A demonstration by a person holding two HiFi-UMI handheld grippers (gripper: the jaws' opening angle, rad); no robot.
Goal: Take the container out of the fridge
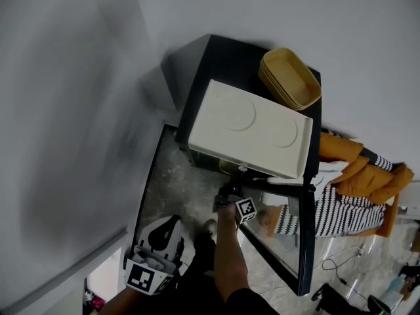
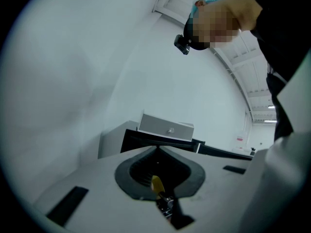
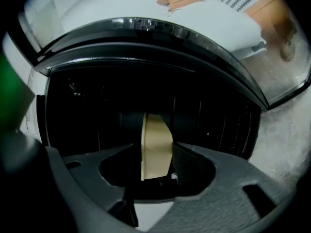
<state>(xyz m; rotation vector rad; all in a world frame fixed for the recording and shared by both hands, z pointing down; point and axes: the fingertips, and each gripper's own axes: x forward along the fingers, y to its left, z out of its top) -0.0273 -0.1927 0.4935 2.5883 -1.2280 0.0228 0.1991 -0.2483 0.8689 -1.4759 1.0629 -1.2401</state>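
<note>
The right gripper [image 3: 156, 147] has its jaws clamped on one edge of the beige plastic container [image 3: 154, 130], which sits at the open front edge of the black compact fridge [image 1: 216, 58]. Draw it straight out and keep it level. Keep it clear of the open glass door [image 1: 289, 241] alongside. The left gripper [image 1: 154, 268], jaws closed and empty, hangs low, well apart from the fridge.

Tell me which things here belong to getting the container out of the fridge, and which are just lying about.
In the job: black fridge, its open glass door, tan container between the right gripper's jaws.
Lying about: white two-ring appliance, stacked tan tubs on the fridge, orange jacket.
</note>
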